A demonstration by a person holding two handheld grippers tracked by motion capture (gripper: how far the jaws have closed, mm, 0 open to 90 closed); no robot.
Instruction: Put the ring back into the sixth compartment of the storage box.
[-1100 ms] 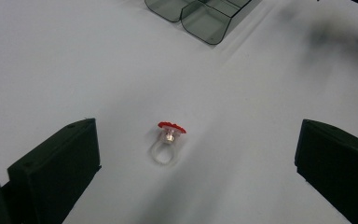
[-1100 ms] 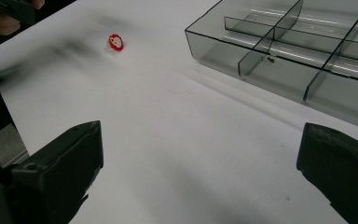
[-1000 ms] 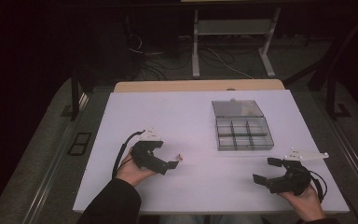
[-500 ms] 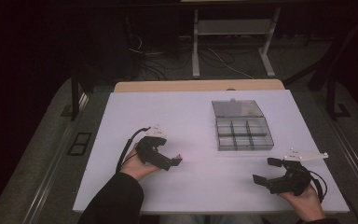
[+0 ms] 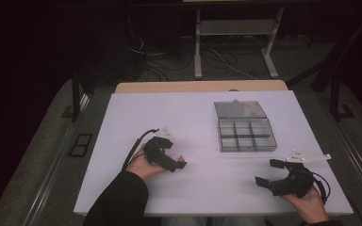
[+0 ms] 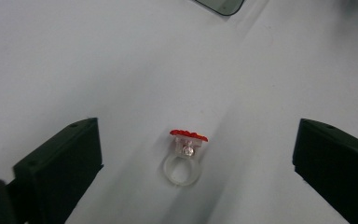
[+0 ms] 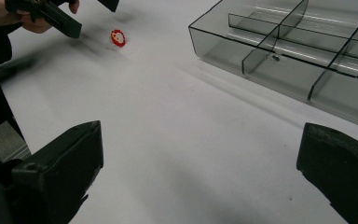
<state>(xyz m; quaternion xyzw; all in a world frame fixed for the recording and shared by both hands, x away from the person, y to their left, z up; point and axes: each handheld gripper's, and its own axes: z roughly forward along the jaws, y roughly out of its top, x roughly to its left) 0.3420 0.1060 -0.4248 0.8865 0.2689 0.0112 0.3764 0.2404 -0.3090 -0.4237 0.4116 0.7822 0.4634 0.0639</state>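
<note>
- A white table is seen from above, with a person's two forearms reaching in from its near edge, each hand holding a black two-jaw gripper.
- A clear grey compartment box sits on the table with its lid open behind it. It serves as the landmark here.
- The left gripper lies to the left of the box and a little nearer the person, apart from the box.
- Its jaws stand wide apart. They hold nothing.
- A small toy ring lies on the table between those open jaws, touching neither. It has a clear plastic band and a red top with a small clear stone.
- From the right gripper's camera the ring shows as a red dot to the left of the box, just beside the left gripper's tips.
- The right gripper rests near the front right of the table, nearer the person than the box and apart from it.
- Its jaws are also spread wide, with bare table between them.
- The box has divider walls forming several compartments. Whether anything lies inside cannot be told.
</note>
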